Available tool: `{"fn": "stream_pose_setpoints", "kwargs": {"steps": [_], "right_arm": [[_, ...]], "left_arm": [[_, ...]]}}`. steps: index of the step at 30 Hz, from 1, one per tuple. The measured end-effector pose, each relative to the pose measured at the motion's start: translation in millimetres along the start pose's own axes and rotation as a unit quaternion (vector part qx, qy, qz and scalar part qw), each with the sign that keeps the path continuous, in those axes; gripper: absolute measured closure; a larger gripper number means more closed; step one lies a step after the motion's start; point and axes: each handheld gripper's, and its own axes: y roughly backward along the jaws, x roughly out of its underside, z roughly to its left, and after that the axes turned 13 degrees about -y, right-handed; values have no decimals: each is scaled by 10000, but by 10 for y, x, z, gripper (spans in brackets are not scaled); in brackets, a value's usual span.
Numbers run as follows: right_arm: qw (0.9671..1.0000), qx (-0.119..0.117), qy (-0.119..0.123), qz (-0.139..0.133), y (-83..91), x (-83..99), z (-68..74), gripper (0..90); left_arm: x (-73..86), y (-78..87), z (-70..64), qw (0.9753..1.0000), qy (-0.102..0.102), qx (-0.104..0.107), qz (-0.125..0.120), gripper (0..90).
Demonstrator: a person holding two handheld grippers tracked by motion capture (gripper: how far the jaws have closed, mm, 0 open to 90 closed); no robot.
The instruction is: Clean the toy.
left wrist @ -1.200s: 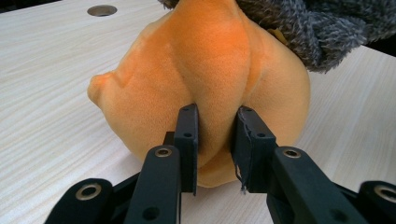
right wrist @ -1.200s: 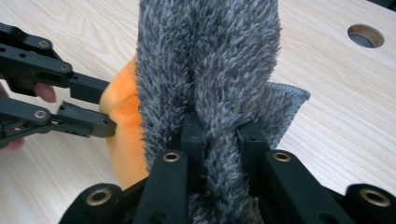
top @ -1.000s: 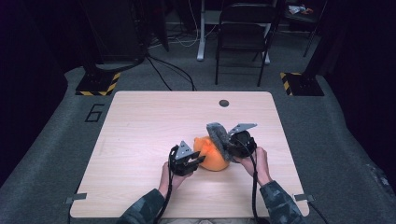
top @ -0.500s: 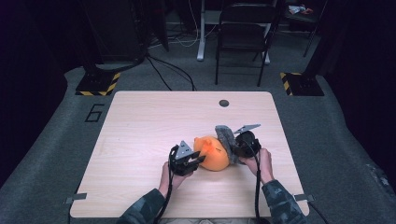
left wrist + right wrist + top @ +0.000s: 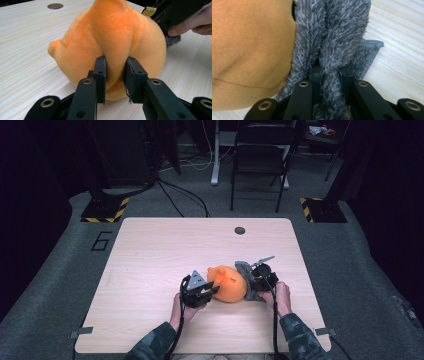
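Orange plush toy (image 5: 229, 283) on table (image 5: 150, 250), near front edge, right of centre. Left gripper (image 5: 115, 72) jaws pinched on fold of plush. Grey fuzzy cloth (image 5: 337, 37) touching plush's right side; right gripper (image 5: 331, 75) jaws clamped on cloth fold.

The rounded plush toy (image 5: 112, 47) is bright orange. The shaggy microfibre cloth (image 5: 337, 35) is grey. Both black-jawed tools, left (image 5: 115, 75) and right (image 5: 331, 75), are black. The wooden bench (image 5: 150, 255) is pale, finely grained.
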Motion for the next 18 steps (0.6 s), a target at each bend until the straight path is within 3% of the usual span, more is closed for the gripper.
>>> {"fn": "stream_pose_setpoints", "kwargs": {"steps": [3, 6, 10, 13, 16, 18], "right_arm": [[10000, 40, 39, -24, 76, -24, 1, 774], [9996, -8, 44, -266, 251, -77, -3, 774], [9965, -264, 60, -785, 589, -155, 72, 774], [9937, -508, 91, -990, 763, -179, 197, 774], [9930, -672, 455, -856, 800, -189, 362, 774], [9932, -676, 546, -770, 741, -177, 440, 774]], "left_arm": [[-1, 4, -3, 10000, 32, -19, -15, 723], [11, 10, 21, 10000, 45, -30, -4, 723], [17, 7, 33, 9999, 151, -19, -31, 722], [14, 7, 26, 9999, 159, -27, -34, 722], [20, 5, 36, 9999, 158, -41, -20, 720], [26, 6, 49, 9999, 142, -34, 8, 718]]}}
